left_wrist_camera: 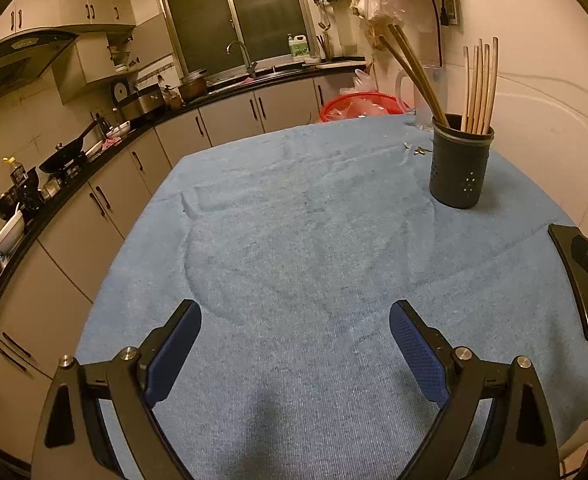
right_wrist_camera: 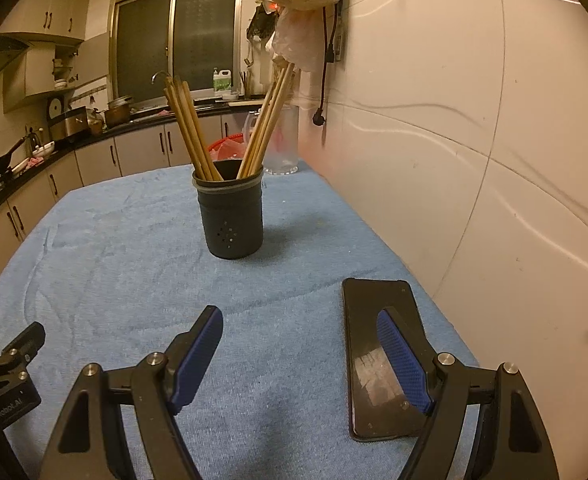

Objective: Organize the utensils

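Left gripper (left_wrist_camera: 296,334): jaws wide apart, nothing between them, over bare blue towel (left_wrist_camera: 294,240).
Right gripper (right_wrist_camera: 300,340): jaws wide, empty; phone (right_wrist_camera: 368,308) under right finger.
Chopsticks (right_wrist_camera: 189,128): upright in dark holder (right_wrist_camera: 231,220), far side of towel.

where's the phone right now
In the right wrist view the phone lies flat on the blue towel, near the wall, partly behind the right gripper's right finger.

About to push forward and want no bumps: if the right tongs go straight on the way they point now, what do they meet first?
Probably the blue towel-covered table: the open right tongs slant down at bare cloth. The dark round chopstick holder stands farther along, slightly left; depth is uncertain.
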`<state>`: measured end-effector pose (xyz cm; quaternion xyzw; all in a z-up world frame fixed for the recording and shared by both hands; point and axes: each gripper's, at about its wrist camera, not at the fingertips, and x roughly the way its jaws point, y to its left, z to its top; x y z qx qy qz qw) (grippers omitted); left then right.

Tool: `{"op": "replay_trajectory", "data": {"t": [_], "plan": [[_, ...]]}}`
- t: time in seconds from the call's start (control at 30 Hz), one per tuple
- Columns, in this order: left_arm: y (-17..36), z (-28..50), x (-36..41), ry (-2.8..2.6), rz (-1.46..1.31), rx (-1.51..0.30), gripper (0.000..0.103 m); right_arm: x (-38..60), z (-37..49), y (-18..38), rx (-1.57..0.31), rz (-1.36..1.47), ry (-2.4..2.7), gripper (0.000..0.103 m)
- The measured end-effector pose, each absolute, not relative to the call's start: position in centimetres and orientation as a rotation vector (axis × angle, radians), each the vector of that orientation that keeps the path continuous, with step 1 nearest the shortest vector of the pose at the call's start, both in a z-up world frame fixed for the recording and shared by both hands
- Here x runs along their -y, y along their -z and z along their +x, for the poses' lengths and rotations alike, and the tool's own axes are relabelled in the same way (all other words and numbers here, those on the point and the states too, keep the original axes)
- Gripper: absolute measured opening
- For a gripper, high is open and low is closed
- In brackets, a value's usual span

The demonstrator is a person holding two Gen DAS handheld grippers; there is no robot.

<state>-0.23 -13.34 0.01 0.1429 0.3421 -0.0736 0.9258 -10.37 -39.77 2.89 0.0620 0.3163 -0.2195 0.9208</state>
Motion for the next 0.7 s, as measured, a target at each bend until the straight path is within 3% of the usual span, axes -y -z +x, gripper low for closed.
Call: {"op": "replay_trajectory", "data": {"t": [0.7], "plan": [[0.22, -0.77, 13.22, 0.162, 0.303, -0.715, 0.095, 39.53, -10.49, -2.46, -0.669, 0.127, 0.445, 0.082]]}}
